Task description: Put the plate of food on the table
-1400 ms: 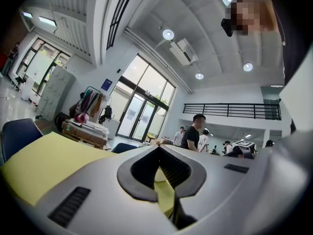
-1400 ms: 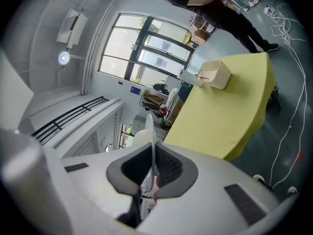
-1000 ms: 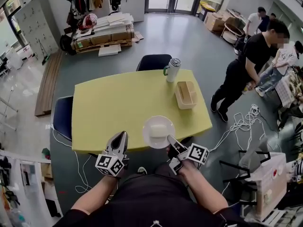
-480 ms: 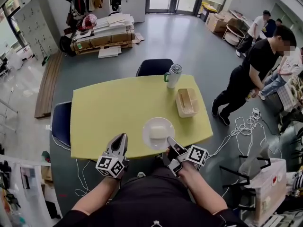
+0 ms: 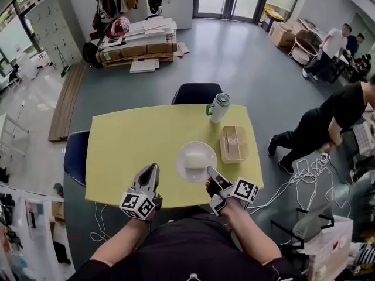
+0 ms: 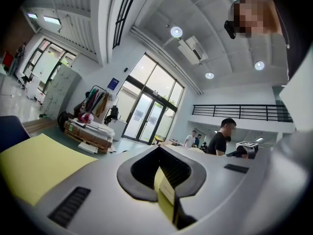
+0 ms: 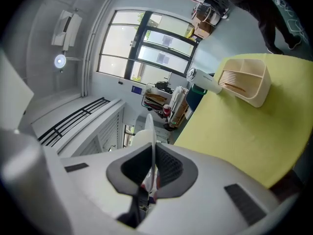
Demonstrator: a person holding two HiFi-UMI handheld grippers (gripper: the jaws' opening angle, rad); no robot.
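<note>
Bare yellow table (image 5: 126,145) across the left side. Near the front edge, left of centre: left claw (image 5: 151,171), pinched almost together, only a sliver of yellow showing between the pads, gripping nothing and lending no support.

Just right of it, close to the front edge and right of centre: white plate (image 5: 188,175) with a pale block of food (image 5: 195,160) in the middle. Cannot tell whether resting on the surface or held just above it.

At the plate's near right rim: right claw (image 5: 210,172), clamped narrow on that thin rim, seen edge-on between the pads.

Further right, close to the right edge: a beige basket (image 5: 233,144), just beside the plate but apart from it. Behind that, toward the far right corner, a lidded cup (image 5: 219,107).

Likely trouble from here:
- A one-sided pinch on a thin rim, so probably a sagging far side and a sliding block of food if lowered at a tilt.
- Slippage of the rim between the pads, from the same cause.
- Release too near the front edge, leaving an overhanging plate prone to tipping off.
- A push forward or rightward to fix that, ending in a knock against the basket.
</note>
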